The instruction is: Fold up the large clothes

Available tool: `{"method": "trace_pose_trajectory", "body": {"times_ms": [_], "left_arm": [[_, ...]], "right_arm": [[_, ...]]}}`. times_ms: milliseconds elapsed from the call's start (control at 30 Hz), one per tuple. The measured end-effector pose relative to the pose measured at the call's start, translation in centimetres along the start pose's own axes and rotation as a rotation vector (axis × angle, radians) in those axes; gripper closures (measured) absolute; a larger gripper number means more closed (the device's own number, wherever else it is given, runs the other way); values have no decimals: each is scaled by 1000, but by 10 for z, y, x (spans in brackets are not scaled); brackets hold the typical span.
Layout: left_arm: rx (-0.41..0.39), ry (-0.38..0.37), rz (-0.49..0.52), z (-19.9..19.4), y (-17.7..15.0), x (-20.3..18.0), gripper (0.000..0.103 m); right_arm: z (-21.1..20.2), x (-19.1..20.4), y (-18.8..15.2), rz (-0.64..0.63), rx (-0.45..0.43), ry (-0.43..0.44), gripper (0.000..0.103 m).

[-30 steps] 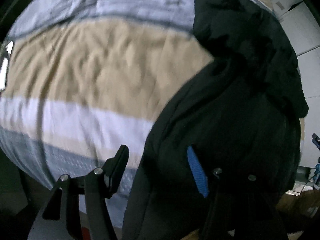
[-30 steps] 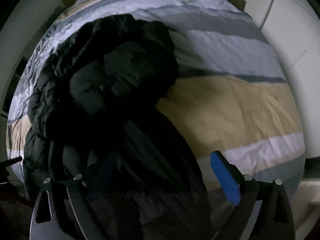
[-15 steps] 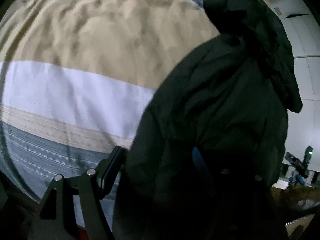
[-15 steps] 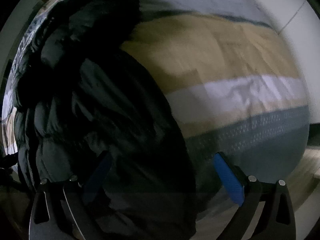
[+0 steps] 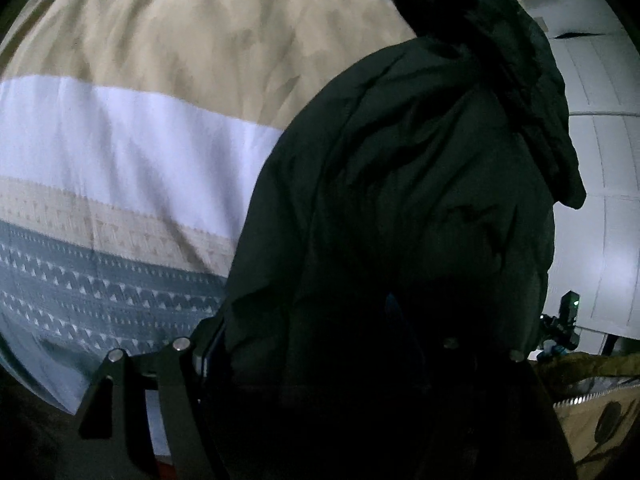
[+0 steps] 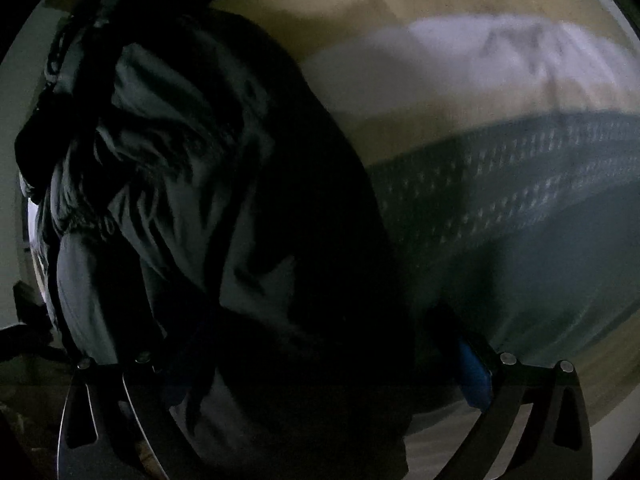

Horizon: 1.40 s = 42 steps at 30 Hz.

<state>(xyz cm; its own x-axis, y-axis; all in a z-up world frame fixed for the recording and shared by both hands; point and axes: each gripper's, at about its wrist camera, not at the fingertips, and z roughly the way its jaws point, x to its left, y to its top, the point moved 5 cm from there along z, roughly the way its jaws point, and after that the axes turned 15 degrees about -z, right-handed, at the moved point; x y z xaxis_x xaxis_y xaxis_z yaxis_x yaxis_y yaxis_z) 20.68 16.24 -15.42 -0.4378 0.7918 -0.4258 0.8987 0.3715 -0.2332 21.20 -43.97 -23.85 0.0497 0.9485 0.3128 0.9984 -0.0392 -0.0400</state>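
A large black padded jacket (image 5: 408, 184) lies on a striped bed cover (image 5: 120, 140) and fills the right of the left wrist view. My left gripper (image 5: 304, 332) is open, its fingers straddling the jacket's near edge; the right finger is mostly hidden in dark fabric. In the right wrist view the jacket (image 6: 192, 184) fills the left and middle. My right gripper (image 6: 328, 364) is open wide, with the jacket's hem bunched between its fingers and the blue pad (image 6: 474, 376) showing at the right.
The bed cover has beige, white and grey patterned bands (image 6: 520, 184). A white wall (image 5: 600, 200) stands at the right in the left wrist view, with a small device (image 5: 566, 316) and patterned fabric (image 5: 592, 408) below it.
Both grippers have moved closer and lower onto the jacket's near edge. The jacket now fills more of both views, and fabric covers more of the fingers.
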Motion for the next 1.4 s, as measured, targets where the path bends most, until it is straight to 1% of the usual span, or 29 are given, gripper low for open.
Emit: {"method": "trace_pose_trajectory", "body": {"times_ms": [100, 200, 300, 333, 400, 467, 500, 533, 567, 600, 633, 667, 767, 900, 967, 1033, 1100, 1133, 1167, 1200, 1333, 1400], "left_arm": [[13, 0, -45, 3, -4, 9, 32], [30, -3, -77, 5, -12, 11, 32], [76, -33, -88, 10, -27, 10, 32], [91, -43, -83, 12, -33, 8, 32], [97, -48, -70, 16, -37, 5, 32], [102, -55, -61, 16, -39, -2, 34], [104, -57, -56, 16, -40, -6, 34], [105, -58, -50, 15, -40, -10, 43], [105, -65, -40, 14, -41, -16, 63], [101, -67, -38, 13, -40, -20, 72], [90, -68, -36, 11, -38, -25, 84], [73, -70, -26, 7, -38, -34, 89], [27, -72, -10, 1, -30, -54, 94], [-22, -71, 2, -12, -8, -74, 95], [-37, -67, 18, -15, 3, -87, 95], [-53, -60, 39, -19, 13, -98, 96], [-81, -71, 47, -27, 20, -114, 96], [-101, -82, 48, -34, 27, -122, 96], [-124, -98, 46, -43, 33, -131, 96], [-141, -113, 45, -49, 39, -135, 96], [-218, -191, 53, -85, 62, -164, 96], [-249, -233, 64, -101, 65, -181, 96]], "right_arm": [[4, -1, -2, 27, 1, 51, 0], [8, 3, -8, 7, 26, 100, 0], [12, 12, -17, -2, 48, 151, 1], [13, 14, -21, -2, 53, 162, 4], [13, 19, -25, -2, 58, 186, 14], [12, 22, -28, 3, 63, 208, 38], [11, 24, -28, 1, 62, 218, 44], [9, 26, -27, -1, 61, 236, 60], [7, 28, -25, -7, 59, 247, 73], [4, 32, -23, -21, 54, 253, 78], [1, 37, -18, -44, 49, 253, 86], [-4, 43, -13, -70, 43, 249, 90], [-18, 58, 5, -127, -2, 242, 92], [-49, 73, 38, -174, -85, 226, 93], [-63, 81, 46, -194, -122, 218, 93], [-72, 80, 55, -211, -158, 211, 93], [-84, 77, 66, -230, -186, 206, 93], [-91, 81, 73, -242, -204, 200, 93], [-89, 86, 80, -249, -218, 196, 93], [-100, 76, 85, -256, -231, 195, 93], [-129, 75, 103, -269, -306, 189, 93], [-143, 76, 115, -264, -353, 192, 93]]}}
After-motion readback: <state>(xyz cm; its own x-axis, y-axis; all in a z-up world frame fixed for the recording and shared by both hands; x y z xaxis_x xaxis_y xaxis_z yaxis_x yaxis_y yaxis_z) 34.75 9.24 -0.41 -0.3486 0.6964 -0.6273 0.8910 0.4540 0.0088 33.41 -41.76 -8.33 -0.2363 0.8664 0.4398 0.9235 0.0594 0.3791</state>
